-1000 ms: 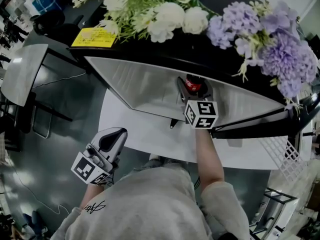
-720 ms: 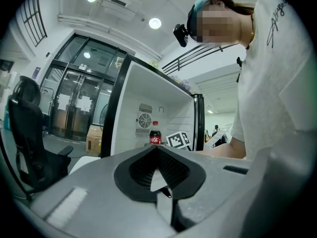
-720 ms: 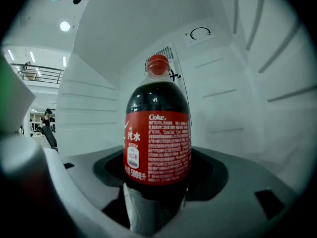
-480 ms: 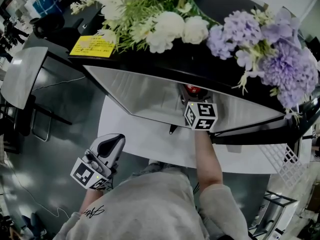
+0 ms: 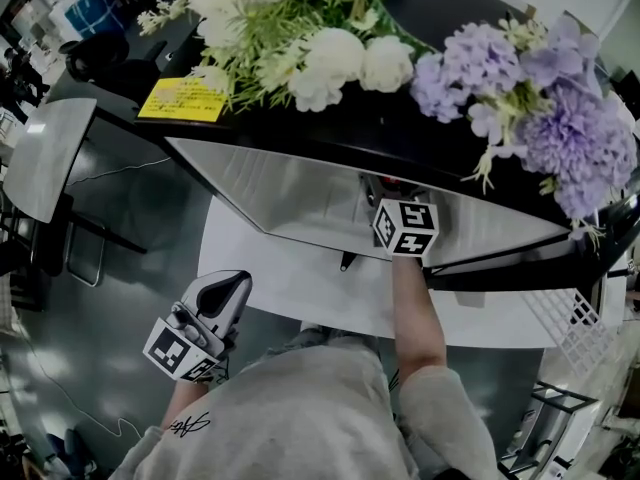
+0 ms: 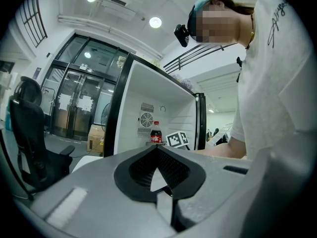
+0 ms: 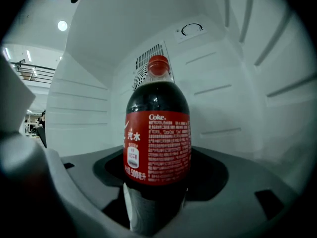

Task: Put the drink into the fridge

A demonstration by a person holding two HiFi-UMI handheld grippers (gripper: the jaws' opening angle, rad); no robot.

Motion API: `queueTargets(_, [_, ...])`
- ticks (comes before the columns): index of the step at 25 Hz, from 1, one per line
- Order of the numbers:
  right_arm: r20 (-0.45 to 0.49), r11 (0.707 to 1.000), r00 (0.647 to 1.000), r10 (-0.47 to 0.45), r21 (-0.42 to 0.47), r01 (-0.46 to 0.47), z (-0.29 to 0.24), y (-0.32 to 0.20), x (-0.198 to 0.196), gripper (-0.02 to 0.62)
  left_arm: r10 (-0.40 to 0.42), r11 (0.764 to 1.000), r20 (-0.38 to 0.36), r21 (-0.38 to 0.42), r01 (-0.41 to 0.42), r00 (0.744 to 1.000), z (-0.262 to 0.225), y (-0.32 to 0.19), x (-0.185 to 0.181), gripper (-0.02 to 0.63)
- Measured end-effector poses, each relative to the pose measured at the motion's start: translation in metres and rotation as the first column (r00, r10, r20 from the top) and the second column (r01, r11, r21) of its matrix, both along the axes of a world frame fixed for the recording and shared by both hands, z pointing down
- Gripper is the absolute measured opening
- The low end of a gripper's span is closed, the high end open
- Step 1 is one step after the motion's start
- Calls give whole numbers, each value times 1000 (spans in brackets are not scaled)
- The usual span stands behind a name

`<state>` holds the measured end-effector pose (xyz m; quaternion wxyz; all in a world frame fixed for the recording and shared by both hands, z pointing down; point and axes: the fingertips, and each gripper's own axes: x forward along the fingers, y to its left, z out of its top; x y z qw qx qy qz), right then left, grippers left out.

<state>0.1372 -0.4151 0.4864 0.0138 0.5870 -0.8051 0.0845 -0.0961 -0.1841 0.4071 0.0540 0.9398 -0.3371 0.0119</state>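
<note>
The right forearm (image 5: 418,313), bare below a grey sleeve (image 5: 440,408), stretches straight forward. Its grey two-jaw claw (image 7: 157,202) clamps the lower body of an upright dark cola bottle with a red label (image 7: 157,148). The left grey claw (image 5: 230,288) hangs low beside the torso, pointing forward, its jaws closed tip to tip on nothing.

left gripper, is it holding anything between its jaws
No, the left gripper has its jaws closed tip to tip with nothing between them.
</note>
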Motion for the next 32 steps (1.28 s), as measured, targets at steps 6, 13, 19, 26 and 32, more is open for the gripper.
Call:
queueTargets(6, [7, 1000, 1000, 21, 3, -21, 1, -7, 2, 314, -7, 1000, 5, -1, 7, 1000, 1, -2, -4, 4])
queueTargets(13, [5, 999, 999, 32, 9, -32, 1, -12, 3, 314, -12, 1000, 6, -7, 12, 1000, 3, -3, -8, 5])
queueTargets(19, [8, 999, 999, 40, 24, -40, 0, -11, 3, 314, -6, 1000, 5, -11, 6, 1000, 5, -3, -7, 3])
queueTargets(26, [-10, 998, 999, 38, 50, -38, -1, -5, 2, 314, 5, 1000, -4, -8, -5, 1000, 4, -3, -4, 3])
queueTargets(32, [-17, 998, 999, 45, 50, -44, -1, -1, 2, 314, 17, 1000, -9, -4, -17, 1000, 3, -3, -1, 3])
